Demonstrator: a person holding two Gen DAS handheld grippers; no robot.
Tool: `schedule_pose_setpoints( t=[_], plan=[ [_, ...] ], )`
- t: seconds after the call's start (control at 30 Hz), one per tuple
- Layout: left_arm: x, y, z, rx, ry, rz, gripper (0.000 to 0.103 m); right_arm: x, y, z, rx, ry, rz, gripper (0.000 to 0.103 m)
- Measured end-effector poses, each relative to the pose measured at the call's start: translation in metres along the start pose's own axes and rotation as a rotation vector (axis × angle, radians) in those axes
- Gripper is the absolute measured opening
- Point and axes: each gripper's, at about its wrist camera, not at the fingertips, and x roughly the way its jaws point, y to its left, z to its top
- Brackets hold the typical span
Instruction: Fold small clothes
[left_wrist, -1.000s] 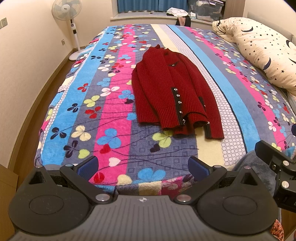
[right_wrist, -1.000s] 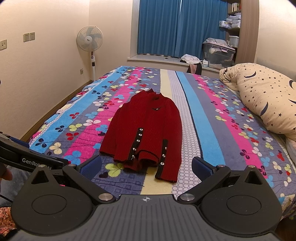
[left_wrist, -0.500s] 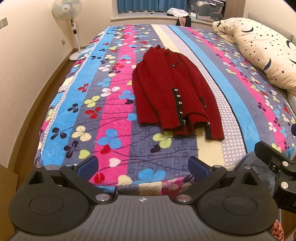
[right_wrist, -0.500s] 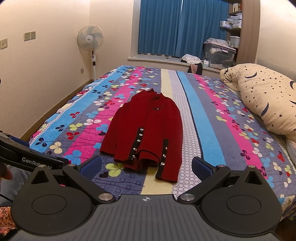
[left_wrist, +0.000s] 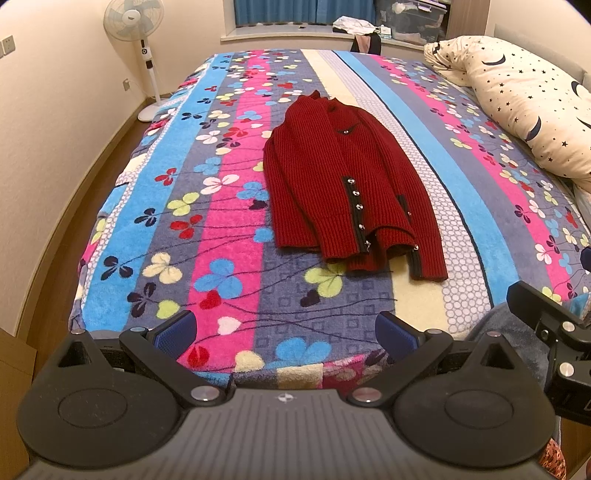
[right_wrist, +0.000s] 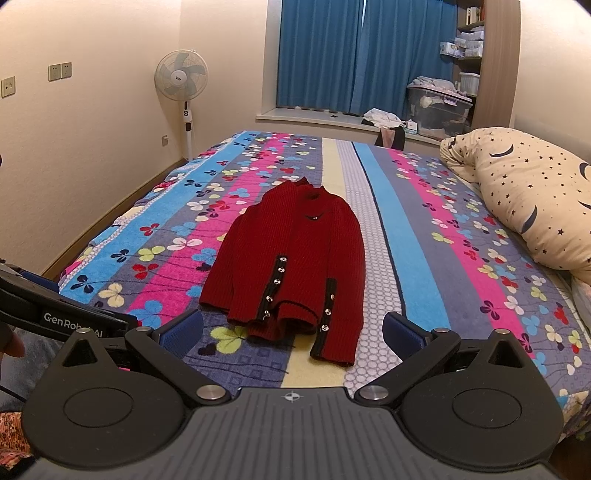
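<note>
Nothing moved; both grippers (left_wrist: 284, 328) (right_wrist: 293, 330) spread, empty; curtains (right_wrist: 364, 55) visible right view only; cardigan (left_wrist: 345, 184) flat.

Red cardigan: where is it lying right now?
The red cardigan lies flat mid-bed on the striped blanket, ahead of both open claws, left of the starry pillow.
</note>
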Motion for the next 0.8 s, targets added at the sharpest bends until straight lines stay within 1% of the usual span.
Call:
schedule_pose_setpoints(
  t=[0.43,0.8],
  plan=[
    [0.001,-0.002,0.002,0.002,0.005,-0.001,0.103,0.001,0.000,0.000,0.000,0.003,0.001,0.102],
    [0.009,-0.001,0.002,0.000,0.027,-0.012,0.103,0.015,0.004,-0.007,0.001,0.027,0.016,0.102]
  ],
)
